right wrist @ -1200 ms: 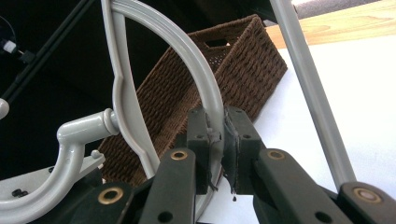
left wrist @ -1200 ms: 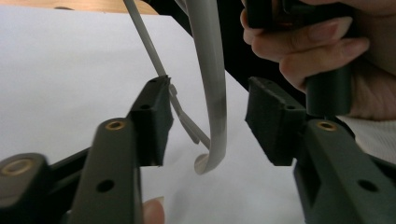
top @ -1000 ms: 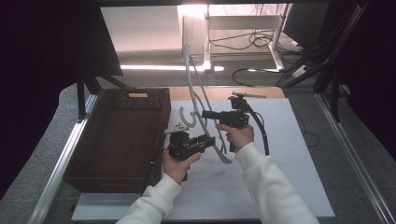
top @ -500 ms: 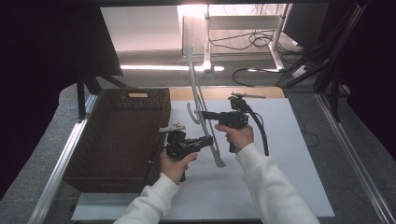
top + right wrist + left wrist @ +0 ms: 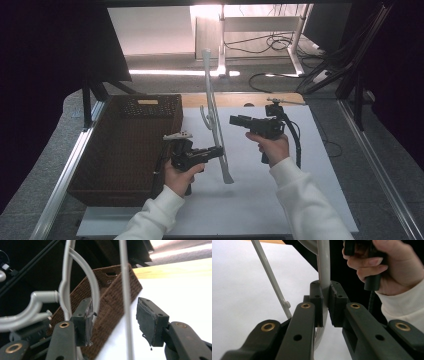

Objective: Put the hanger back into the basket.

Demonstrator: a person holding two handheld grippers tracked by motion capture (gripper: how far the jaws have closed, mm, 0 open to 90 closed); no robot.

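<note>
A pale grey plastic clothes hanger (image 5: 212,105) stands nearly upright and edge-on above the white sheet (image 5: 260,200). My left gripper (image 5: 220,151) is shut on its lower curved arm (image 5: 323,275), which is pinched between both pads (image 5: 338,302). My right gripper (image 5: 234,120) is open and points at the hanger from the right, just short of it. In the right gripper view the hanger's thin straight bar (image 5: 124,290) runs between the open pads (image 5: 150,320) without touching them, and the hook (image 5: 93,287) curves at the left.
A dark brown wicker basket (image 5: 125,145) stands to the left of the sheet, close to my left hand. A metal frame rail (image 5: 372,165) runs along the right side. Cables lie on the floor (image 5: 270,45) beyond the table.
My left gripper has turned the hanger from broadside to edge-on and more upright. The right gripper has stayed near the same spot, beside the hanger.
</note>
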